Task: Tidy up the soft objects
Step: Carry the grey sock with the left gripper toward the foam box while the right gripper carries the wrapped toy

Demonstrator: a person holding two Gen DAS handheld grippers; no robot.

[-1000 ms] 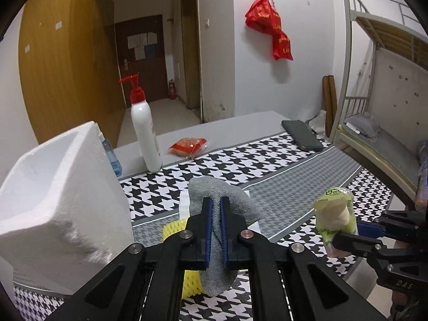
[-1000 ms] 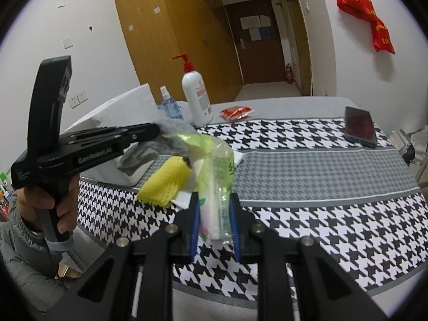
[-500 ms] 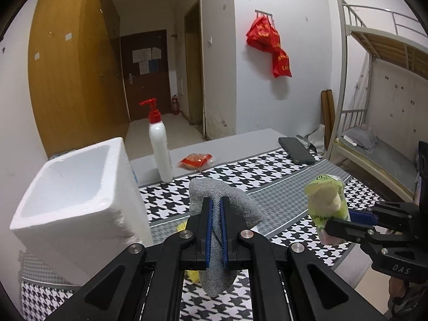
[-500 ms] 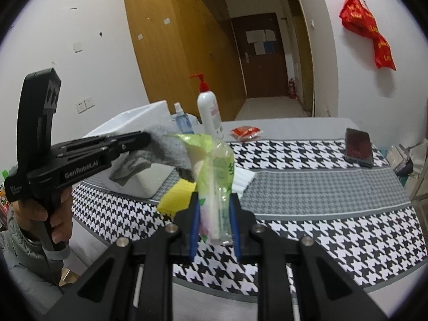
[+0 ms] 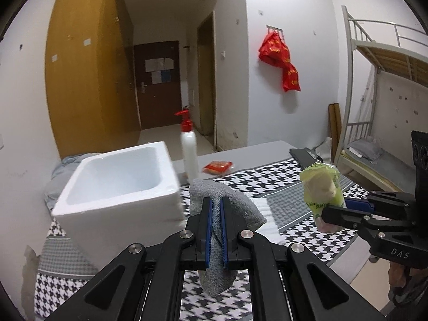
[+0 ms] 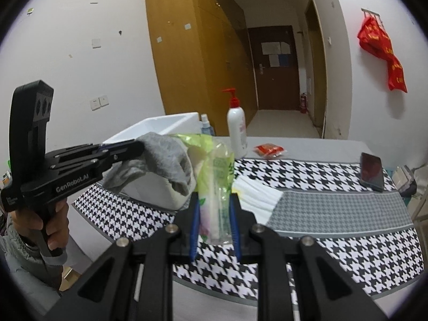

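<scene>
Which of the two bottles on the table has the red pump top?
The tall white bottle. The small blue spray bottle beside the foam box has a plain clear cap.

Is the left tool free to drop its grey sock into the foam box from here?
Probably yes. The left tool, shut on the grey sock, hangs just right of the foam box, whose open top looks empty, with nothing between.

Matt knitted grey sock [image 5: 214, 203], glossy plastic packet [image 6: 215, 176], rough foam box [image 5: 120, 187]

dorm room: bunk bed [image 5: 385, 85], wardrobe [image 5: 83, 80]
</scene>
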